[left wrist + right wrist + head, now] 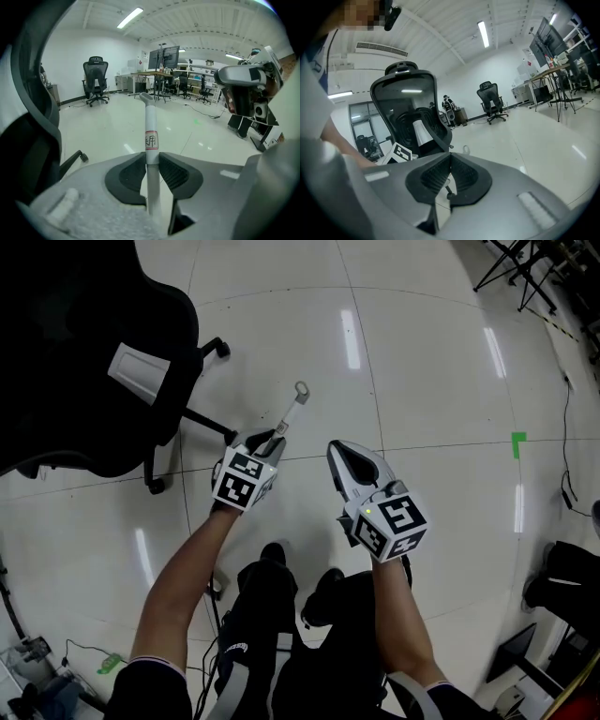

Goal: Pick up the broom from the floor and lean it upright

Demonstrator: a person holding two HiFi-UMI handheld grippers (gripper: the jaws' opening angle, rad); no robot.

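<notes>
A person's two forearms reach forward over a glossy white floor [422,362], each hand carrying one gripper. The left gripper [272,442] has its jaws closed on the broom handle [293,412], pads pressed against both sides of the white tube just below a red-bordered label [151,140]. The handle runs out past the jaws, away from the person, and ends in a hang loop [301,388] held clear of the floor. The broom's head is out of sight. The right gripper [339,454], just beside the left and apart from the handle, has its jaws meeting at the tips with nothing between them. One black office chair [94,352] stands close on the left. A single green tape mark [517,440] lies on the floor to the right.
</notes>
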